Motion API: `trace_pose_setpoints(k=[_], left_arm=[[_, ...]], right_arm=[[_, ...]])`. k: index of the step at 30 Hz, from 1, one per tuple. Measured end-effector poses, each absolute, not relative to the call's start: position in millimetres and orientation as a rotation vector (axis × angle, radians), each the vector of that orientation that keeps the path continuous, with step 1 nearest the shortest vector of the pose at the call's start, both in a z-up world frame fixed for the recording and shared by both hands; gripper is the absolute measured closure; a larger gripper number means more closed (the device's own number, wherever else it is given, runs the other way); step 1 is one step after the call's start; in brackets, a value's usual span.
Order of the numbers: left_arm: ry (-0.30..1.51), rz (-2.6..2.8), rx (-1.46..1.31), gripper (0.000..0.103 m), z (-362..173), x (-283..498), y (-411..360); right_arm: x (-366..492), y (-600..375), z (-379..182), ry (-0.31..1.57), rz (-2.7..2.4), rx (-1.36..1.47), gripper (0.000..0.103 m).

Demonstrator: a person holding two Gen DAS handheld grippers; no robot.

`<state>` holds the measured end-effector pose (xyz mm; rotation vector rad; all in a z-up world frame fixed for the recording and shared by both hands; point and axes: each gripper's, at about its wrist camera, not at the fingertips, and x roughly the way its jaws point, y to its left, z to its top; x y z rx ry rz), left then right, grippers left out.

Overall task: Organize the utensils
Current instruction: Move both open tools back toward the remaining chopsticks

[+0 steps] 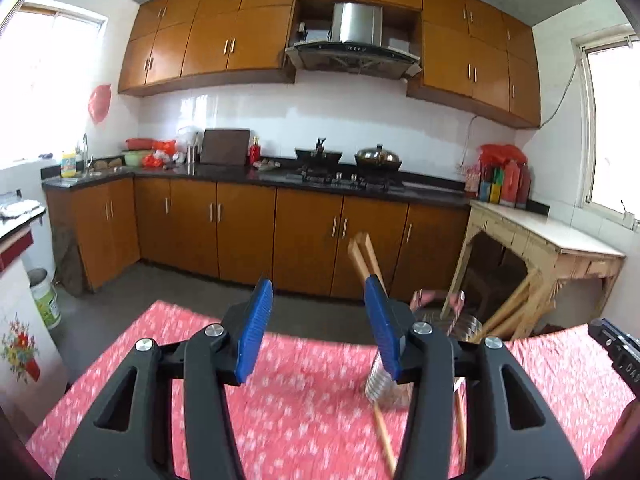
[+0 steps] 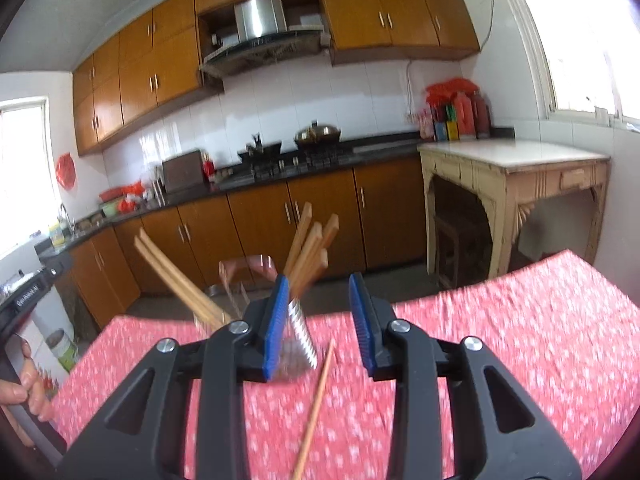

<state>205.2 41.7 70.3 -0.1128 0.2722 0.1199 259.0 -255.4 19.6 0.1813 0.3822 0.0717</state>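
A ribbed clear glass jar (image 1: 382, 386) stands on the red flowered tablecloth (image 1: 280, 408), half hidden behind the right finger of my left gripper (image 1: 319, 331). Wooden chopsticks (image 1: 362, 258) stick up out of it. That gripper is open with nothing between its blue pads. One loose chopstick (image 1: 385, 438) lies flat on the cloth beside the jar. In the right wrist view the jar (image 2: 301, 334) sits just past my right gripper (image 2: 320, 326), which is open and empty. Several chopsticks (image 2: 310, 246) fan out of the jar, two leaning left (image 2: 176, 276). A loose chopstick (image 2: 316, 408) lies under the fingers.
The table's far edge (image 2: 460, 294) drops to a grey floor. Beyond are brown kitchen cabinets (image 1: 240, 232), a stove with a wok (image 1: 378, 158) and a worn cream side table (image 2: 516, 176). A hand (image 2: 24, 384) holds the other gripper at the left edge.
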Motion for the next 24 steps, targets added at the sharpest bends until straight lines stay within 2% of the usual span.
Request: trace_pose_setpoints(k=[10,20,22,24], left_arm=[[0.419,0.079,-0.100,0.048,-8.2,156.5,29.2],[0.533,0.041,-0.087,0.047,-54.7,147.8,20.2],[0.545,0.035,-0.091,0.047,-55.8,148.8,19.9],[0.557,0.023,-0.094,0.045,-58.5,149.6,17.4]], right_arm=[[230.5,-213.9,-92.5,0.680,0.145,0.146,0.071],[244.6,-188.5,-134.1,0.838,0.128,0.084,0.071],[249.1,-186.1,-143.2,0.872,0.107,0.063,0.079],[250.7,-191.2,-141.1,0.871,0.094,0.066,0.094]])
